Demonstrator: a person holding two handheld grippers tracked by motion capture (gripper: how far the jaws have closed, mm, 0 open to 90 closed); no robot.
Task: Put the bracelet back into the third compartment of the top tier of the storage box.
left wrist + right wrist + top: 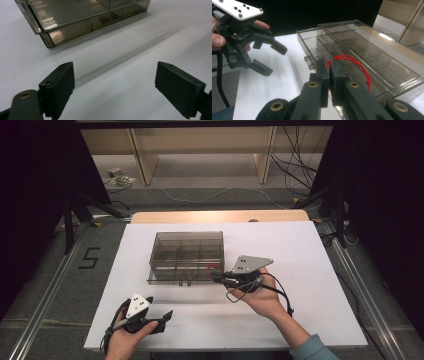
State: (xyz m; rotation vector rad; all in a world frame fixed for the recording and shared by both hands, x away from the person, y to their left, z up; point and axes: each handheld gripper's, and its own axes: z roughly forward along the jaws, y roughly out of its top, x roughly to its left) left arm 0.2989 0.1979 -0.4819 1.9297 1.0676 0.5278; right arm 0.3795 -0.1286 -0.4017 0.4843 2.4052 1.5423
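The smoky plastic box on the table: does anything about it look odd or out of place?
Only one thing: a thin red cord lies looped on the box, its end pinched in the shut right gripper.

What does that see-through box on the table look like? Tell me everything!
The box is smoky, see-through brown plastic, flat and rectangular, split inside by thin walls into compartments. Its clear lid looks closed, with a small latch on the front edge. It lies flat on the white tabletop, near the middle. At its front right corner, the right claw is shut on a red string loop lying over the lid.
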